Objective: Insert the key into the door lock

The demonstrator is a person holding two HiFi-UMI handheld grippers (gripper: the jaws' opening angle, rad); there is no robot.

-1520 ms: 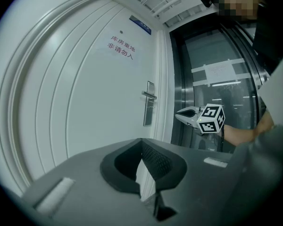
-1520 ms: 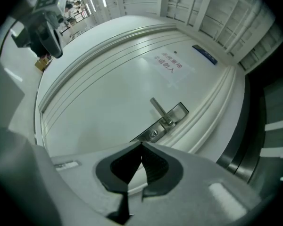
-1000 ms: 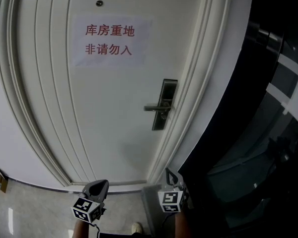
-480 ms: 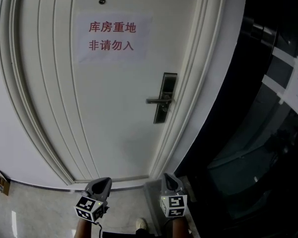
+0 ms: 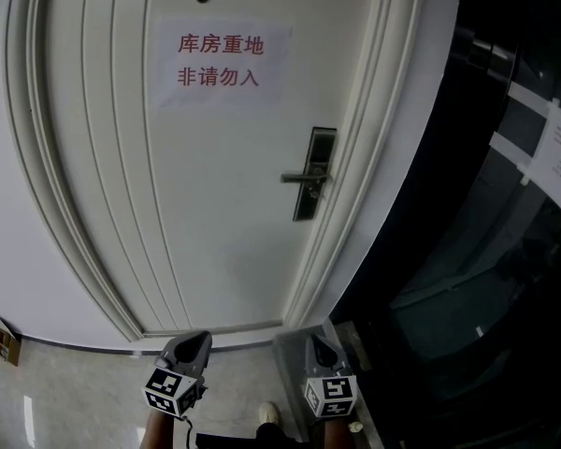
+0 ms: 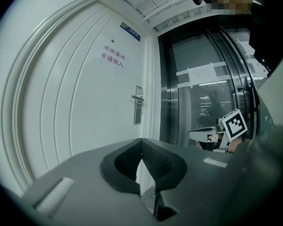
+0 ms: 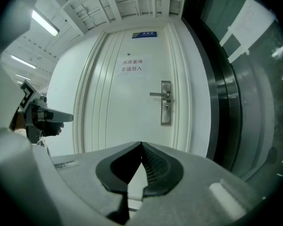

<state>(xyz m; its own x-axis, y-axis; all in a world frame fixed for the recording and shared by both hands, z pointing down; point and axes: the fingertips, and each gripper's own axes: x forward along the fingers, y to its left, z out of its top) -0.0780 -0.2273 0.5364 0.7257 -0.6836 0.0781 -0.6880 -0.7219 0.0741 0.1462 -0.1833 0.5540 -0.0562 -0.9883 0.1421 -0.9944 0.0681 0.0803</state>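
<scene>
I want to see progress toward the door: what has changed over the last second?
The lock plate and paper sign now sit higher and further right in the head view. The right hand-held gripper sits a little lower in frame and has rolled. The left hand-held gripper barely shifted. Both are shut; nothing grasped or released.

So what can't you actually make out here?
- Key: seen in no view; a shiny scrap low between the left gripper's shut jaws, left gripper view, is too unclear to name.
- Keyhole: the lock plate is too small in the head view.
- Blue sign above the door: print too small, right gripper view.
- Paper on the glass: cut off by the head view's right edge.
</scene>
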